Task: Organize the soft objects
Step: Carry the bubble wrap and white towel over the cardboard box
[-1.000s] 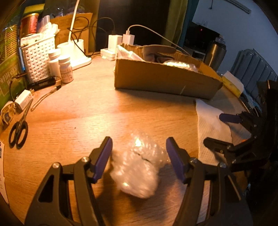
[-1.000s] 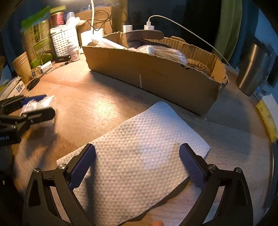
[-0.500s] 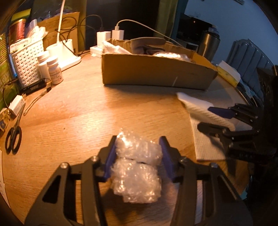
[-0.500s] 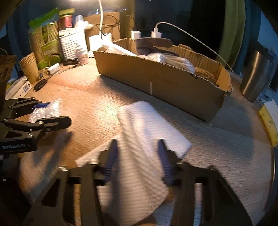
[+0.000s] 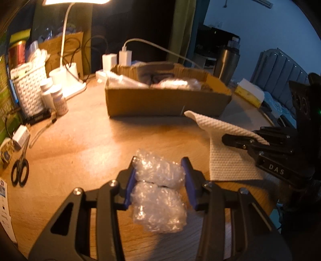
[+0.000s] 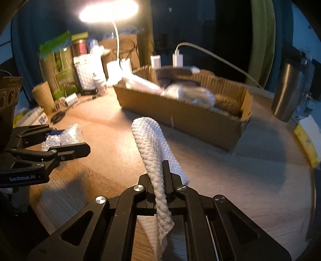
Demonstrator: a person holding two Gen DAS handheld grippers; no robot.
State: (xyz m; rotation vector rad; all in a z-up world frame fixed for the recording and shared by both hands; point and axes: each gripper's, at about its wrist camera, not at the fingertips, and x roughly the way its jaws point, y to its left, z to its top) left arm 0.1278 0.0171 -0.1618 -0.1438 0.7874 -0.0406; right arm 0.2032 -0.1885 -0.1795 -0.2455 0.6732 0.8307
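My left gripper is shut on a crumpled wad of clear bubble wrap, held just above the wooden table. It also shows at the left of the right wrist view. My right gripper is shut on a white paper towel, which is lifted and folds up over the jaws. In the left wrist view the towel hangs from the right gripper at the right. An open cardboard box with soft items inside stands beyond both grippers.
A desk lamp, white basket, pill bottles, chargers and packets crowd the far left. Scissors lie at the left edge. A steel tumbler and a yellow sponge sit on the right.
Both grippers closed: the left on the bubble wrap, the right on the paper towel. The right gripper then lifted the towel off the table, and both views now sit higher.
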